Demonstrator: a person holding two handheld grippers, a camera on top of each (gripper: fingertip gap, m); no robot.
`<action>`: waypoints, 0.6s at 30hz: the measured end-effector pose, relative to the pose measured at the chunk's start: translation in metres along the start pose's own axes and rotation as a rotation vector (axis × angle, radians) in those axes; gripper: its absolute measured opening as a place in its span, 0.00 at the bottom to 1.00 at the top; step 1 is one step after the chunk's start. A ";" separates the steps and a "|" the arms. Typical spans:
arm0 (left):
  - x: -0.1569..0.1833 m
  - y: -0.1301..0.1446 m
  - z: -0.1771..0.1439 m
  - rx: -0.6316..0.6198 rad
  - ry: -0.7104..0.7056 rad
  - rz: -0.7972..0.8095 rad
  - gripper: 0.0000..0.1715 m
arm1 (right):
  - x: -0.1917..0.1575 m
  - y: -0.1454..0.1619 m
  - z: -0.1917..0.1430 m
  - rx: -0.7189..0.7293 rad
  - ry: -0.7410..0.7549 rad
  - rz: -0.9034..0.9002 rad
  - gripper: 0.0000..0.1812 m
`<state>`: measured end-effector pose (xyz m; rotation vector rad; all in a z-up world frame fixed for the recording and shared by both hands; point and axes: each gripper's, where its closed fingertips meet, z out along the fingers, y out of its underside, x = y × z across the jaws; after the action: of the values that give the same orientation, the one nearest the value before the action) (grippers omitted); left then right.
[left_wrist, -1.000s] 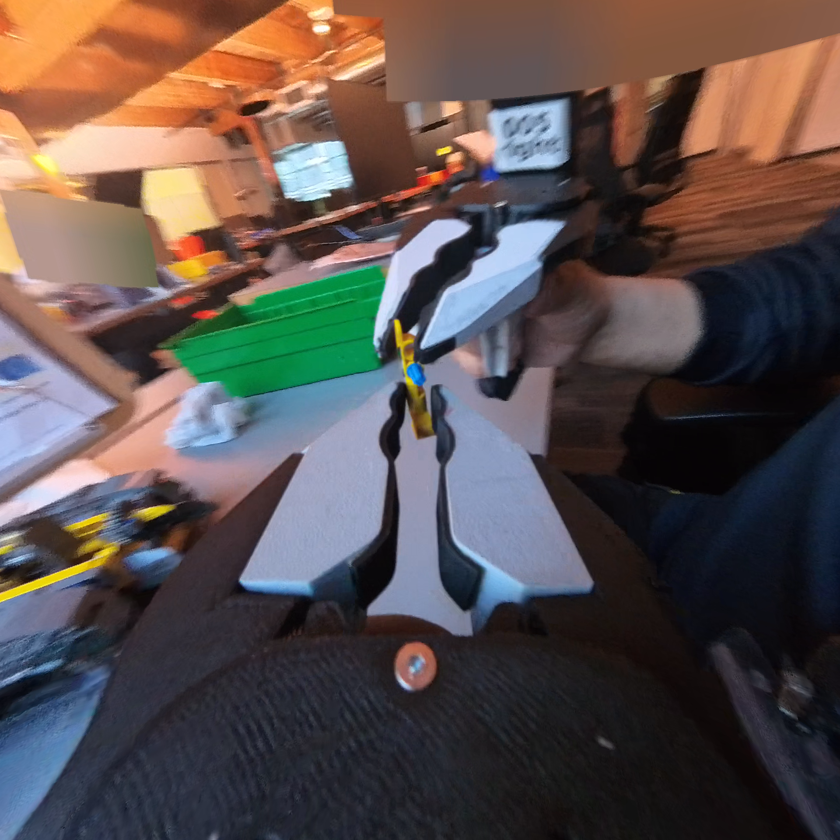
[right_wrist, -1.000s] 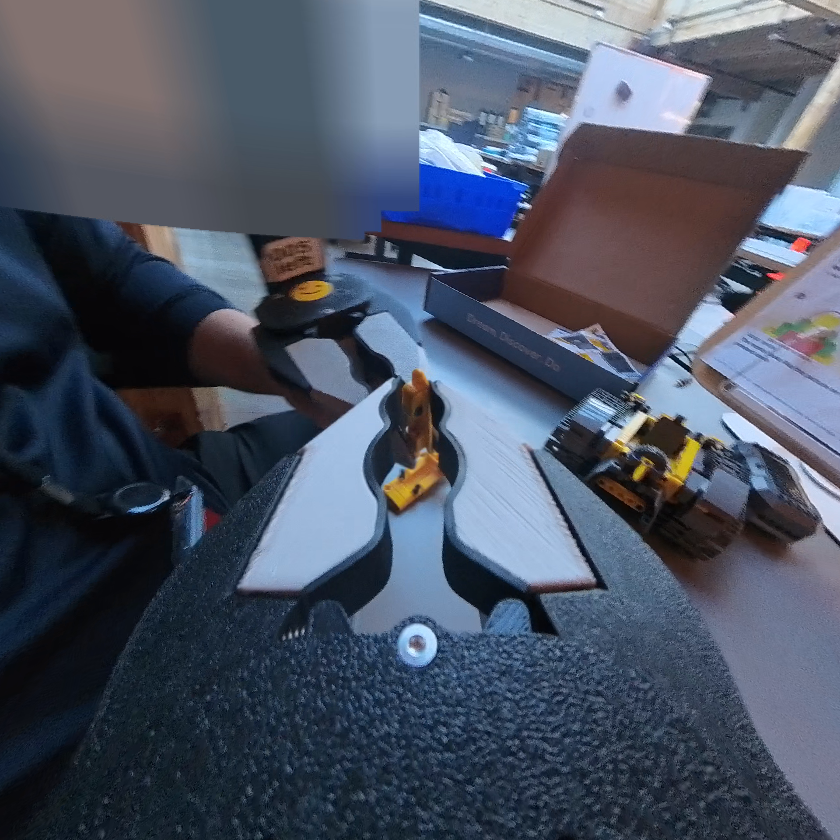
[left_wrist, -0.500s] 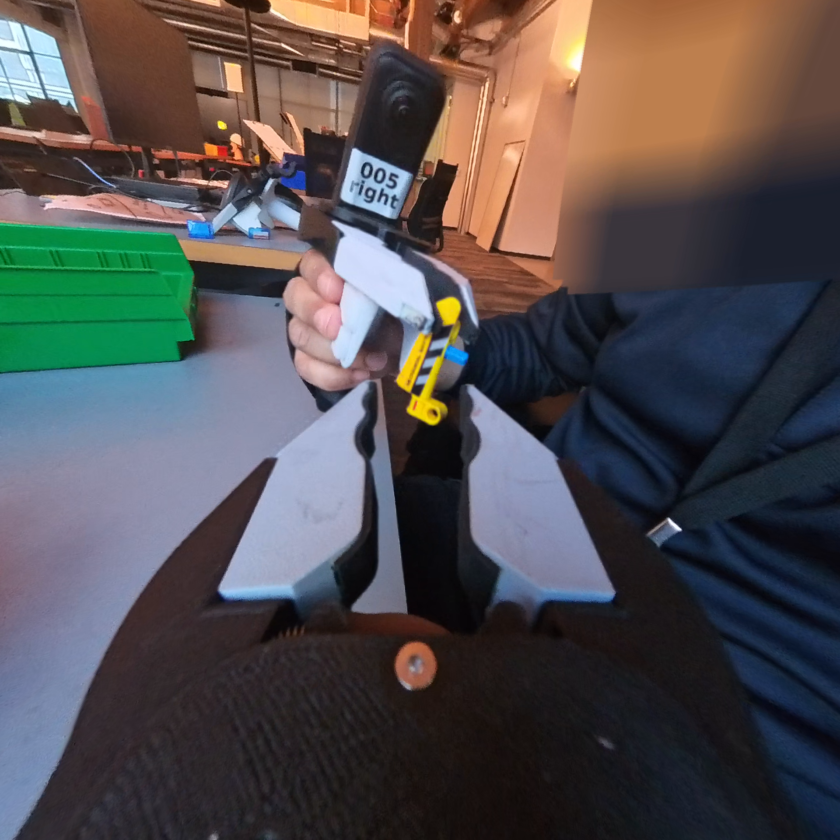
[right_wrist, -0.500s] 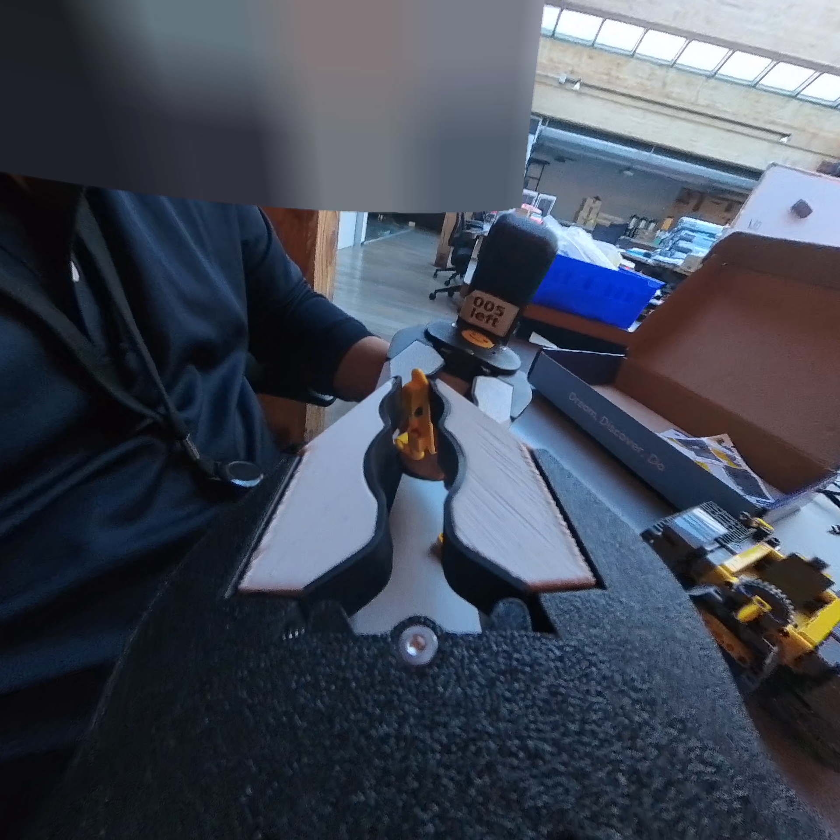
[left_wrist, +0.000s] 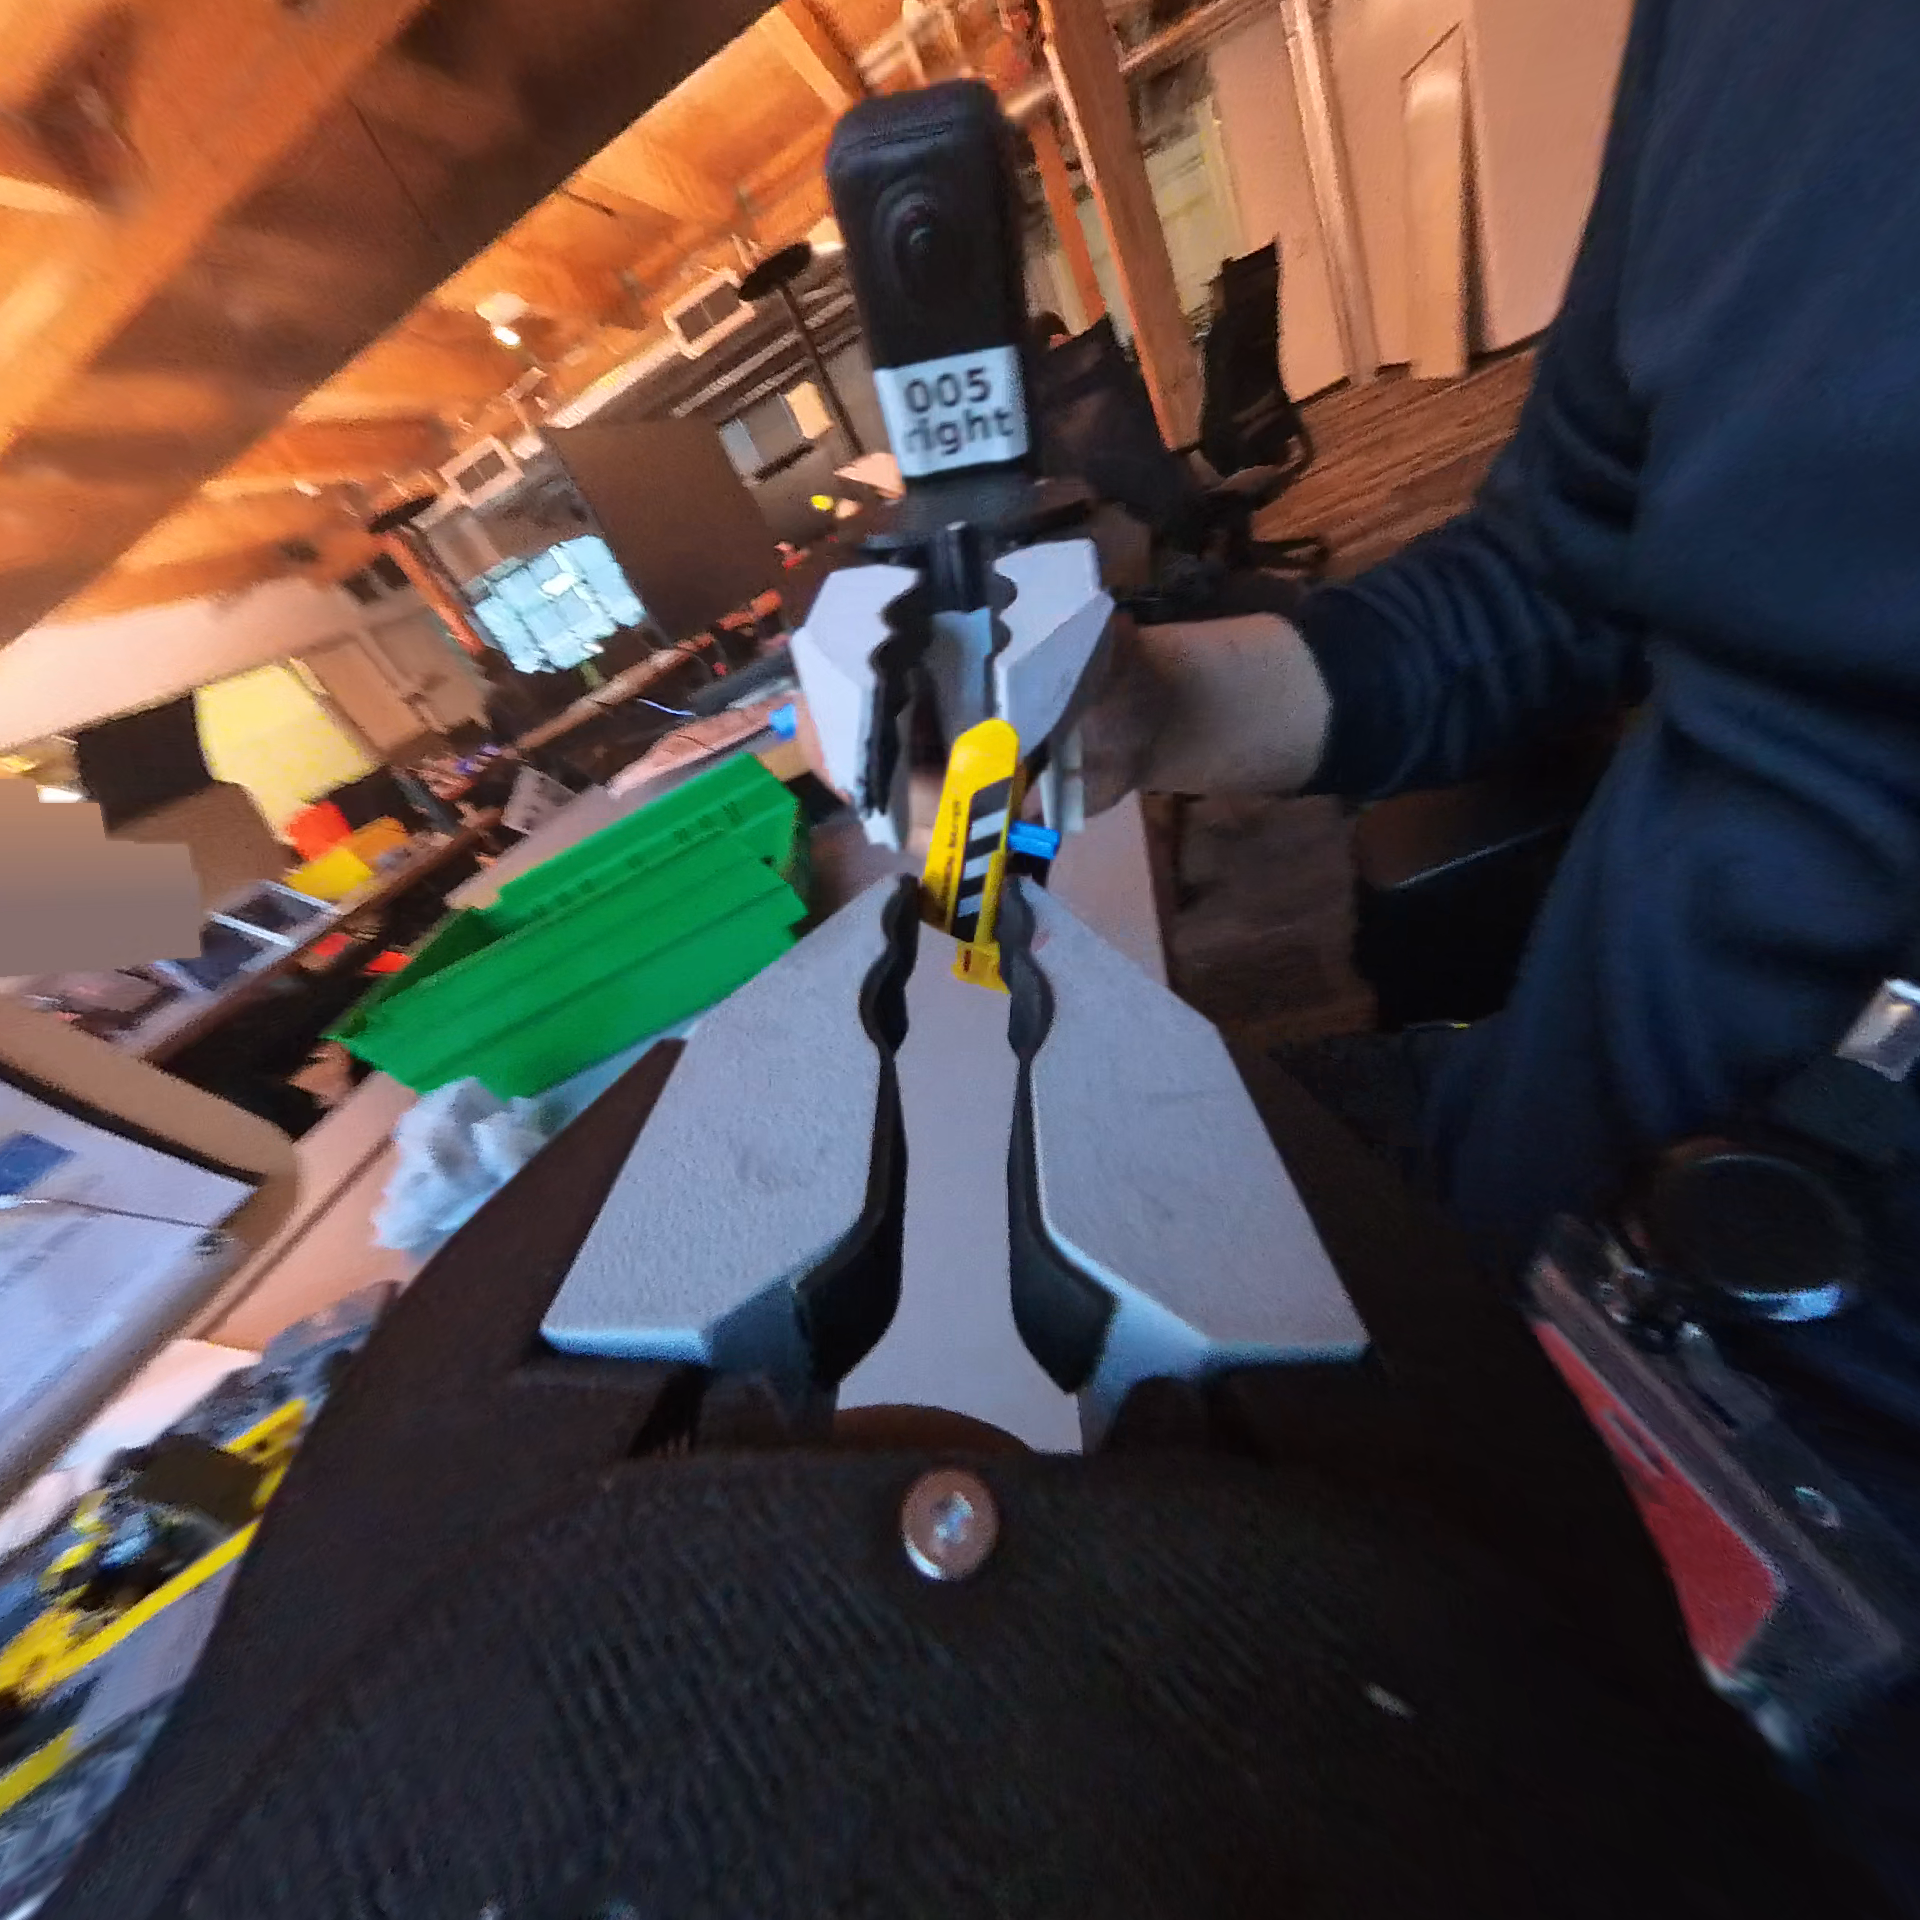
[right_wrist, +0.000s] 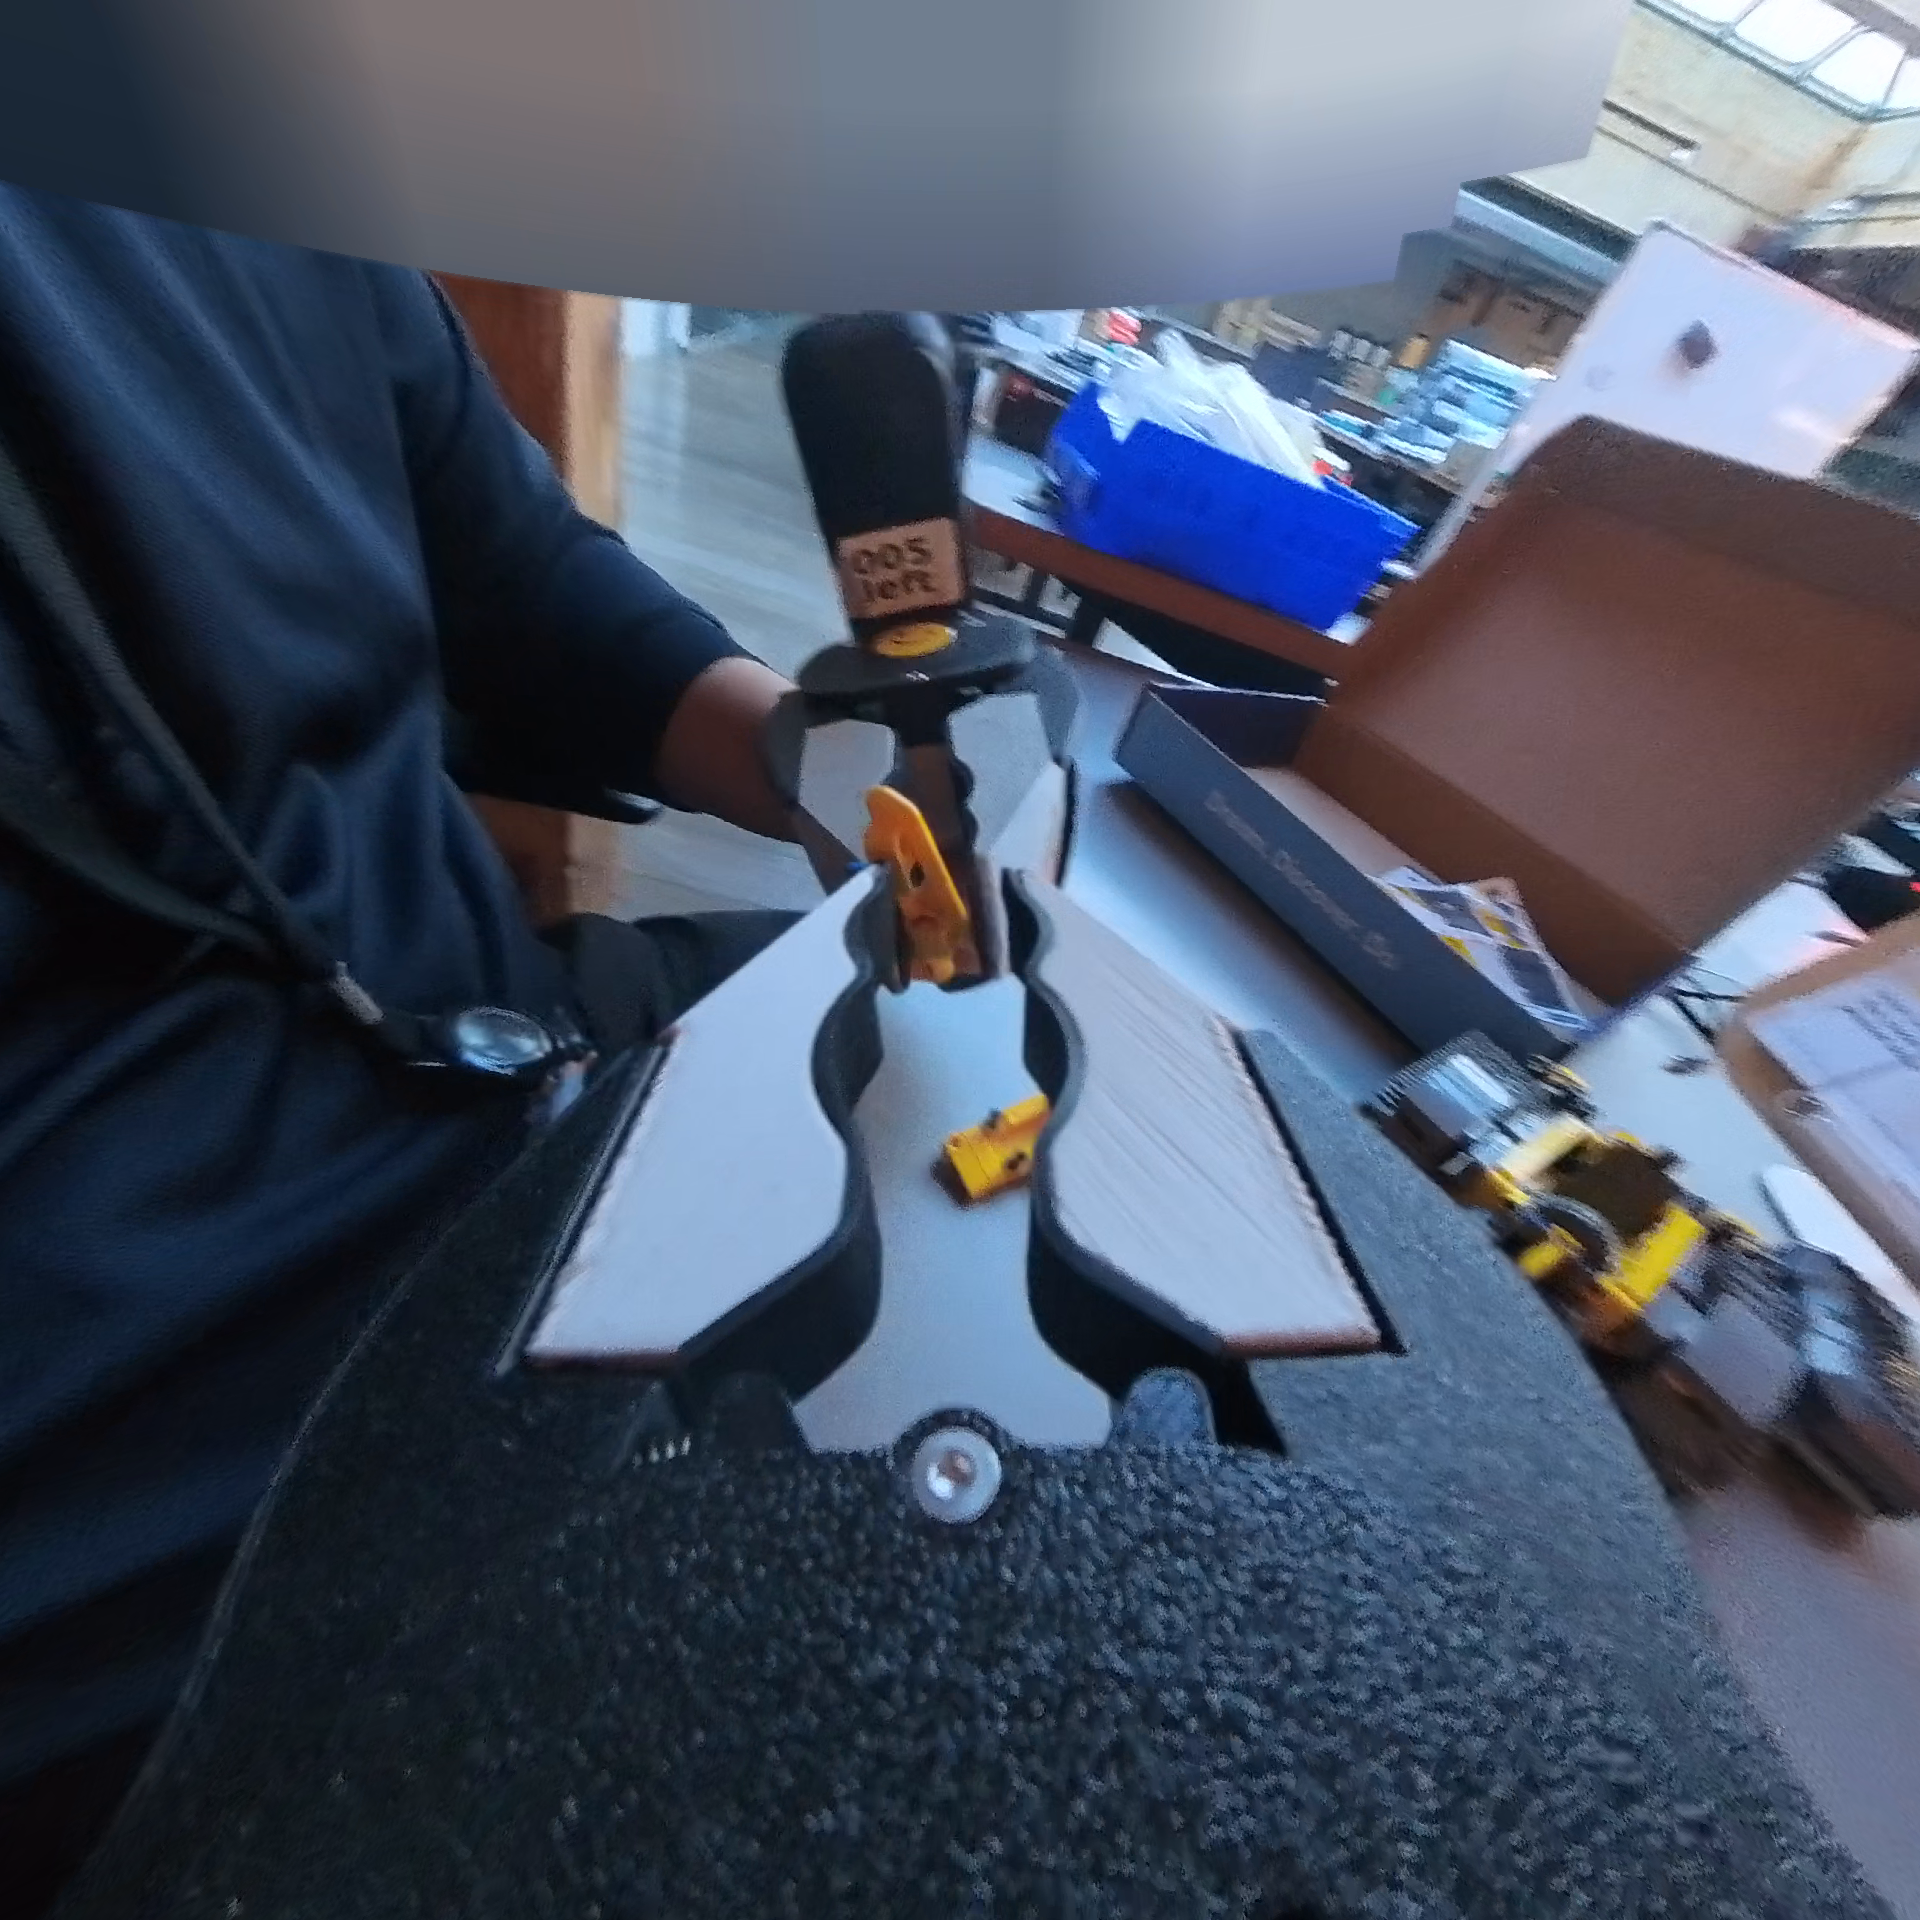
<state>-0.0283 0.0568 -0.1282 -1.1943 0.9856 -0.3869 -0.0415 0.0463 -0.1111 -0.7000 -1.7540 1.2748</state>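
Left gripper (left_wrist: 961, 925) is clamped on a yellow striped toy piece (left_wrist: 974, 842), centre frame. Right gripper (right_wrist: 935, 914) has fingers apart – tips flanking the same piece. A small yellow brick (right_wrist: 992, 1148) lies on the grey table (right_wrist: 1132, 831), w/ a yellow-black toy vehicle (right_wrist: 1579, 1236) at right.

The toy piece (left_wrist: 971, 847) is yellow with black and white stripes, and a small blue peg (left_wrist: 1032, 837) sticks out of its side. The left gripper (left_wrist: 961, 914) has grey fingers (left_wrist: 769, 1143) with black edges. The right gripper (right_wrist: 940, 899) has pale grey fingers (right_wrist: 717, 1184) with black edges too. A small yellow block (right_wrist: 992, 1146) lies on the grey table (right_wrist: 1132, 831). The toy truck (right_wrist: 1590, 1226) is yellow and black. The bins (left_wrist: 613, 935) are green. The box (right_wrist: 1621, 675) is brown inside and dark blue outside. The sleeve (left_wrist: 1538, 613) is dark blue.
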 end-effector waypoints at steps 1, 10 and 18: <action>-0.002 0.000 -0.001 -0.003 -0.027 0.030 0.07 | 0.002 0.001 -0.004 -0.021 0.026 -0.011 0.09; 0.001 -0.009 0.006 0.001 -0.075 0.130 0.07 | -0.021 0.005 -0.005 -0.161 0.036 -0.144 0.06; 0.010 -0.004 0.009 -0.019 -0.046 0.151 0.07 | -0.025 0.009 -0.002 -0.206 0.064 -0.214 0.05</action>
<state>-0.0147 0.0532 -0.1282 -1.1330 1.0336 -0.2302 -0.0277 0.0301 -0.1267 -0.6411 -1.8689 0.9276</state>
